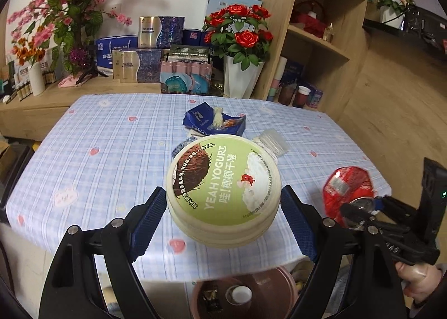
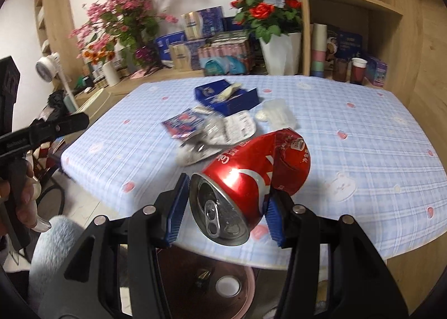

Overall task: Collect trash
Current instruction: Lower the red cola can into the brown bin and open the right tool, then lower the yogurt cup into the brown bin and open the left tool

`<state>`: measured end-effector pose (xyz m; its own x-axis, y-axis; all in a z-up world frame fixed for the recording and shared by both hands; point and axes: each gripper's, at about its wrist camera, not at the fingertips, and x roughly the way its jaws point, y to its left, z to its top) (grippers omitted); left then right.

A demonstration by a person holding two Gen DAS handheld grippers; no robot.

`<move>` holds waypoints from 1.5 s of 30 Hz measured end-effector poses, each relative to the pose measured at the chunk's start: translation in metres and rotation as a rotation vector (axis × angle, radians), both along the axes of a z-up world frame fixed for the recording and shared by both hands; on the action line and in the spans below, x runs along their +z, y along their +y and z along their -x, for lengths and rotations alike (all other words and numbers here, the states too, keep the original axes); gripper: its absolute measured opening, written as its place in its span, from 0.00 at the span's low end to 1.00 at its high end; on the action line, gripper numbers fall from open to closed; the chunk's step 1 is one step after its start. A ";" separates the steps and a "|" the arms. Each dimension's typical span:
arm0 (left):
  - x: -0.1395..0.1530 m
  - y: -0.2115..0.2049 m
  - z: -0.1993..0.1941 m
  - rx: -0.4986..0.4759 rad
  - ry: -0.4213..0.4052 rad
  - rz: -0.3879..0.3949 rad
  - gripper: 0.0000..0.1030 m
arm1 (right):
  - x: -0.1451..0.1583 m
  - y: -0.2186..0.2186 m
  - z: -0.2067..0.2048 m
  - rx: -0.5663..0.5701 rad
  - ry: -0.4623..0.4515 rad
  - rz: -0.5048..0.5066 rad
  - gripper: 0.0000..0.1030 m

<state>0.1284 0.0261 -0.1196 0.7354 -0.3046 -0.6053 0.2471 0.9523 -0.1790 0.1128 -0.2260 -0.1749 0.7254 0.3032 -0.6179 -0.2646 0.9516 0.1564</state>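
My left gripper (image 1: 223,207) has its jaws spread wide and clenched on the sides of a round yogurt tub (image 1: 223,193), lid up; the tub is broad, so only a wide, level grasp across it will carry it. My right gripper (image 2: 226,207) has its jaws clamped on a crushed red can (image 2: 251,176), held by the top end with the opening facing me, where the wall looks least caved in. Both pieces hang at the near edge of the tabletop (image 2: 363,151), above a pinkish bin (image 2: 206,285) on the floor that already holds a white cap and scraps. I judge I carry them here so that letting go drops them straight in. More trash lies on the cloth: a torn blue carton (image 2: 226,98), a clear plastic bottle (image 2: 276,115) and crumpled foil wrappers (image 2: 212,134).
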 end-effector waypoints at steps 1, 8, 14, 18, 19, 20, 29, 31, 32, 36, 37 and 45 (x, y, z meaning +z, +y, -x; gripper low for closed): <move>0.000 0.001 0.007 0.004 -0.001 0.003 0.79 | -0.001 0.003 0.004 0.012 0.003 0.001 0.50; -0.005 0.006 0.036 0.016 0.007 0.049 0.79 | -0.020 0.028 0.024 0.113 0.066 0.003 0.50; -0.011 0.010 0.044 0.017 0.022 0.068 0.79 | -0.040 0.042 0.029 0.160 0.150 -0.025 0.50; -0.013 0.011 0.047 0.016 0.027 0.074 0.79 | -0.045 0.048 0.030 0.170 0.179 -0.033 0.59; -0.014 0.011 0.047 0.016 0.029 0.075 0.79 | -0.044 0.049 0.030 0.168 0.178 -0.032 0.67; -0.015 0.010 0.047 0.015 0.031 0.076 0.79 | -0.043 0.048 0.031 0.164 0.172 -0.032 0.70; -0.018 0.001 0.052 -0.006 0.030 0.064 0.79 | -0.030 0.020 0.025 0.045 0.100 -0.028 0.90; -0.019 -0.002 0.054 -0.015 0.031 0.058 0.79 | -0.027 0.012 0.024 0.011 0.078 -0.022 0.92; -0.020 -0.004 0.055 -0.020 0.032 0.055 0.79 | -0.026 0.009 0.023 -0.004 0.069 -0.017 0.94; -0.023 -0.011 0.057 -0.038 0.033 0.043 0.79 | -0.021 -0.002 0.023 -0.049 0.035 -0.006 0.94; -0.024 -0.011 0.057 -0.041 0.035 0.042 0.79 | -0.020 -0.005 0.022 -0.061 0.030 -0.001 0.94; -0.029 -0.022 0.059 -0.079 0.053 0.034 0.79 | -0.020 -0.011 0.019 -0.084 0.021 0.020 0.94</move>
